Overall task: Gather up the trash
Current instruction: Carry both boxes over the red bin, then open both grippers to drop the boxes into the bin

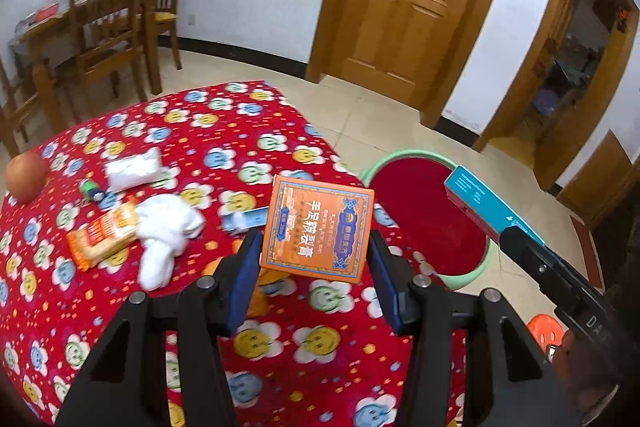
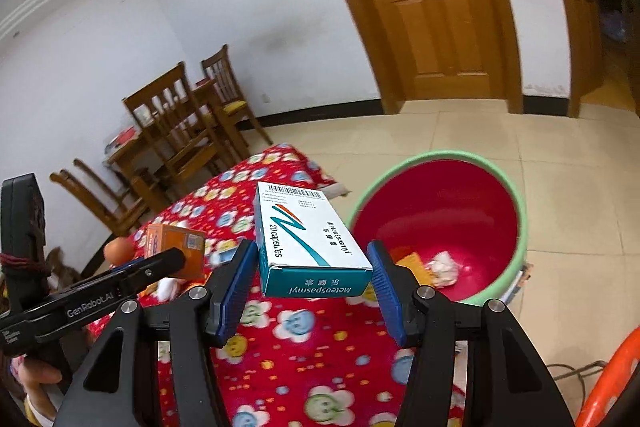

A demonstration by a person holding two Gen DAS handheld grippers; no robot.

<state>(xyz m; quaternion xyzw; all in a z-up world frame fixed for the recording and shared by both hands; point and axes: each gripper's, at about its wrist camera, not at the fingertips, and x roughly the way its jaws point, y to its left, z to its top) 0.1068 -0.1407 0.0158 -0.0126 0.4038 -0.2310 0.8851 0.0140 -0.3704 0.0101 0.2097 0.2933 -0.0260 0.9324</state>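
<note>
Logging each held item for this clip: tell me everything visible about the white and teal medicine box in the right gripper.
The medicine box is a slim cardboard carton, white on its broad face with teal and red swooshes, "20 capsules" print and a barcode at the far end; its near end flap is teal. It looks closed and undented. The right gripper holds it by its near end, blue pads on both long sides, far end tilted up, in the air over the table edge beside the bin.

Orange box (image 1: 318, 229): glossy printed card, sitting between the tongs
Tablecloth (image 1: 224, 135): soft patterned cloth, lying beneath
Bin (image 2: 516, 187): smooth plastic, standing beyond
</note>
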